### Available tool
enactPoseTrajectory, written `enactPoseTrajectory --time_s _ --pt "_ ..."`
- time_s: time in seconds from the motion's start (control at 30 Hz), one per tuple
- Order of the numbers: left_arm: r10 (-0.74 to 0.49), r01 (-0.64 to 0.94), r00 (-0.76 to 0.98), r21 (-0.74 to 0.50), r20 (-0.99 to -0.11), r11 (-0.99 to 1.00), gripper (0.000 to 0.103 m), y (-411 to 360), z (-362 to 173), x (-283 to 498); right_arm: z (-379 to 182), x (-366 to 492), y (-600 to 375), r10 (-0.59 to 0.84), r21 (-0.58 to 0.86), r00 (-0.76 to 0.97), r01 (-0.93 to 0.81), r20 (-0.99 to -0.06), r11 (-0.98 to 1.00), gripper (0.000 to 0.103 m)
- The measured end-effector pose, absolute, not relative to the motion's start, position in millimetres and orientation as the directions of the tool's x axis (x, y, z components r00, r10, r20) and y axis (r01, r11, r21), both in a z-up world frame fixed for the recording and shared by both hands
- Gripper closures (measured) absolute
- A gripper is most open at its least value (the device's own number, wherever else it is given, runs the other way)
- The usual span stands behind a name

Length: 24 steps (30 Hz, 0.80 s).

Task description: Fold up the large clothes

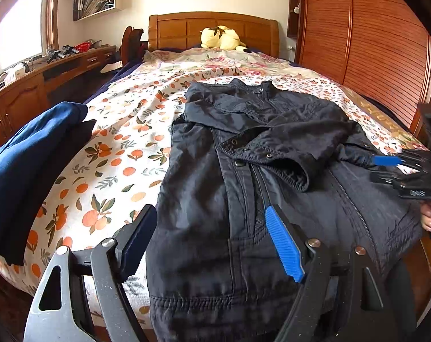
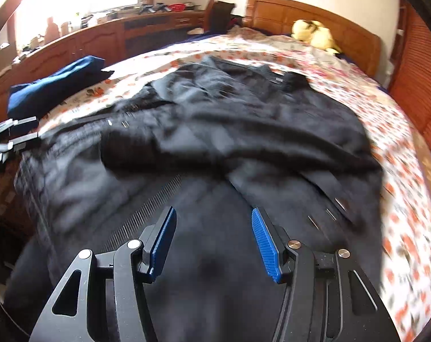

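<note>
Your left tongs (image 1: 212,238) and right tongs (image 2: 212,240) both gape empty over near hem of black jacket (image 1: 243,148); jacket on bed (image 1: 124,131).

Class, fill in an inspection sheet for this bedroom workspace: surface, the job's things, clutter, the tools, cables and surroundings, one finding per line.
Surface: bed with an orange-print sheet, rumpled.
Job's things: black jacket spread near the foot of the bed, sleeves folded across the front; dark blue garment lying to its left.
Clutter: yellow plush toy by the headboard.
Tools: left tool open, over the jacket's hem; right tool open, above the jacket, nothing between the pads; that view is blurred.
Cables: nothing seen.
Surroundings: wooden headboard, slatted wardrobe, crowded side counter, wall shelf.
</note>
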<state>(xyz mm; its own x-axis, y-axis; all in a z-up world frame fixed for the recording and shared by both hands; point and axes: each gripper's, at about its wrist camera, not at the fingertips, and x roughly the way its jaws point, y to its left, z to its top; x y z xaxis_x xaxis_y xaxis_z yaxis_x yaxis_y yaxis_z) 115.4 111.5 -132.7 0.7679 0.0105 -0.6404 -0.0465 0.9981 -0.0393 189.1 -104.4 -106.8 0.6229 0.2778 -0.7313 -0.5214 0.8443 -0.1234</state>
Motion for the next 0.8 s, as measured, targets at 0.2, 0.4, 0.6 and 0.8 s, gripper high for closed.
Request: enactPoseTrajectory --time_s 0.2,0.4,0.6,0.8 --pt "0.022 -0.057 0.748 -0.031 -0.664 0.998 0.024 112 -140 114 -105 155 -161 0.176 -0.151 0.657 -0.409 -0.733 0.9 0.046" --pt "0.012 -0.057 0.731 -0.044 -0.682 0.997 0.024 123 -145 107 -93 142 -191 0.112 -0.151 0.668 -0.322 -0.736 0.935 0.043" --pt "0.004 -0.058 0.705 -0.052 -0.709 0.997 0.047 139 -155 92 -92 128 -211 0.091 -0.133 0.652 -0.286 -0.752 0.949 0.041" --pt "0.002 -0.086 0.678 -0.077 -0.735 0.993 0.048 154 -167 83 -99 127 -228 0.06 -0.121 0.631 -0.239 -0.773 0.963 0.041"
